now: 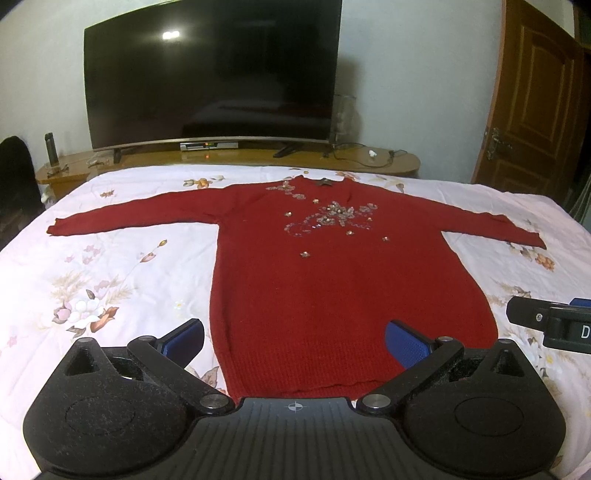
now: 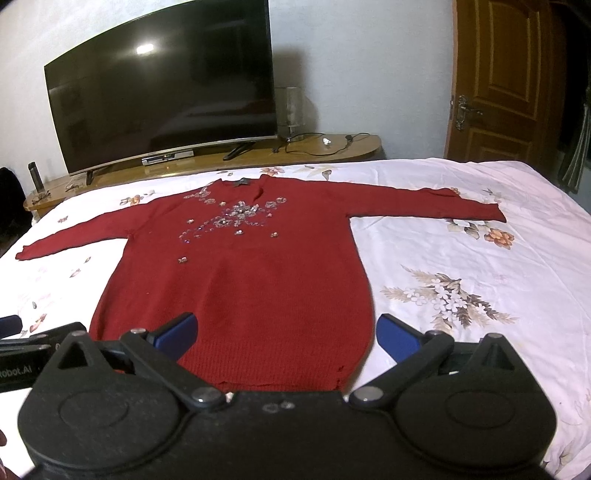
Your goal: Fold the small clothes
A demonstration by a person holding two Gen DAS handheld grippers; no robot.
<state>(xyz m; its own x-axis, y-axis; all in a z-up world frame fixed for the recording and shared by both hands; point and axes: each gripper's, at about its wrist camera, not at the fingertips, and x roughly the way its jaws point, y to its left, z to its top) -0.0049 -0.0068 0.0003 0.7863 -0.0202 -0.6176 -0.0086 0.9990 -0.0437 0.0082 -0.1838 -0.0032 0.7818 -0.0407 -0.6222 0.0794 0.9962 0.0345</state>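
Our left tongs (image 1: 294,341) and right tongs (image 2: 286,334) gape wide, empty, at six o'clock of the red sweater (image 1: 332,288) spread flat on the bed (image 1: 110,280).

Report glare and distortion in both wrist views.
Left wrist view: lamp glare on the television; fisheye curves the bed edge. Right wrist view: similar glare on the screen, door bowed; red sweater evenly lit, sharp.
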